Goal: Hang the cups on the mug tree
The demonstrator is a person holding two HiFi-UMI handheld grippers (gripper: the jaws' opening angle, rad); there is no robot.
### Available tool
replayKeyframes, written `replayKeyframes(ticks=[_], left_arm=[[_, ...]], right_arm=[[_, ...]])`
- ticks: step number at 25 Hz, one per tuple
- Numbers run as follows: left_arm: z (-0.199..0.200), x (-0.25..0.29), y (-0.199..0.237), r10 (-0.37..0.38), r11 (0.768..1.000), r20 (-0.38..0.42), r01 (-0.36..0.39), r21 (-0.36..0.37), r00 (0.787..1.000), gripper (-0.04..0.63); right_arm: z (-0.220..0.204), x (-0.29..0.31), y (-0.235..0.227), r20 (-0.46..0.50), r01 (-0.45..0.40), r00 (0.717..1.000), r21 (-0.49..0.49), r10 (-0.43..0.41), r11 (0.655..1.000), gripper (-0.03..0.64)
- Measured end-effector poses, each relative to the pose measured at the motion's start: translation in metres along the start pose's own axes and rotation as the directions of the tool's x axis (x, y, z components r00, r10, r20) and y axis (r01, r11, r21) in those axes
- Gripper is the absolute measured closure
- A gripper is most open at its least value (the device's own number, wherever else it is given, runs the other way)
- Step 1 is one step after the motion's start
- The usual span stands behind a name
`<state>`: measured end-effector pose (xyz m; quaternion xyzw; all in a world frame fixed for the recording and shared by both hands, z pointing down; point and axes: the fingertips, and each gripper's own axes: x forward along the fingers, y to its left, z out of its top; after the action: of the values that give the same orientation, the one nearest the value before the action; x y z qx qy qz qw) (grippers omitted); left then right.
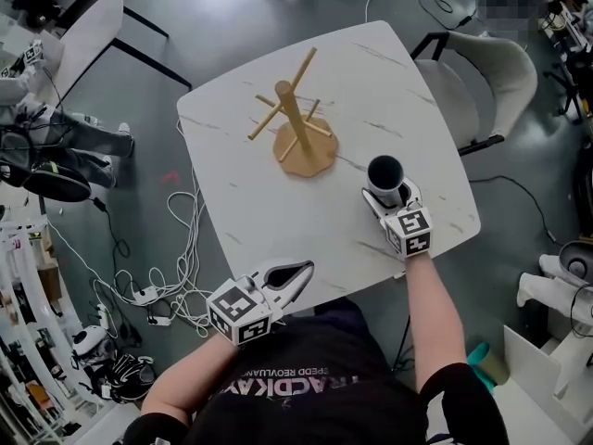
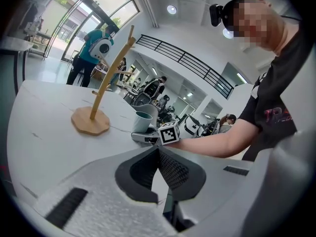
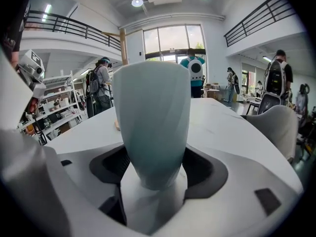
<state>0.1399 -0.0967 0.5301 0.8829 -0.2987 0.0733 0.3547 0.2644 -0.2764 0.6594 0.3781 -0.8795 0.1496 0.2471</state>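
Note:
The wooden mug tree [image 1: 295, 123] stands upright on the white marble table [image 1: 241, 202], its pegs bare. A pale blue-green cup [image 1: 385, 178] with a dark inside stands upright toward the table's right side. My right gripper [image 1: 387, 196] is shut on the cup, one finger on each side of its lower body. The cup [image 3: 152, 122] fills the right gripper view between the pads of the right gripper [image 3: 154, 154]. My left gripper [image 1: 304, 269] rests at the table's front edge, shut and empty. In the left gripper view the left gripper [image 2: 158, 152] faces the mug tree [image 2: 106, 78] and the cup [image 2: 143, 121].
A pale chair [image 1: 500, 82] stands just off the table's right corner. Cables and a power strip [image 1: 153, 290] lie on the floor to the left. Another white table [image 1: 88, 26] sits at upper left. People stand in the background hall.

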Motion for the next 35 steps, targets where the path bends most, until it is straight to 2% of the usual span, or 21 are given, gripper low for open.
replayKeyframes(ticks=[12, 22, 30, 35], left_arm=[[-0.002, -0.009, 0.007, 0.028, 0.999, 0.036, -0.027, -0.022, 0.999, 0.601], [0.005, -0.033, 0.014, 0.031, 1.0, 0.057, -0.03, -0.004, 0.998, 0.601], [0.015, -0.053, 0.012, -0.01, 0.999, 0.07, 0.008, 0.031, 0.998, 0.601], [0.017, -0.064, 0.01, -0.034, 0.998, 0.081, 0.031, 0.047, 0.996, 0.601]], right_arm=[[0.008, 0.01, -0.005, 0.015, 0.032, 0.999, 0.004, -0.033, 0.999, 0.302], [0.028, 0.011, 0.002, -0.027, 0.097, 0.995, -0.019, -0.097, 0.995, 0.302], [0.067, 0.001, 0.027, -0.018, 0.134, 0.991, -0.089, -0.136, 0.987, 0.302], [0.083, -0.006, 0.039, -0.053, 0.171, 0.982, -0.167, -0.182, 0.971, 0.302]])
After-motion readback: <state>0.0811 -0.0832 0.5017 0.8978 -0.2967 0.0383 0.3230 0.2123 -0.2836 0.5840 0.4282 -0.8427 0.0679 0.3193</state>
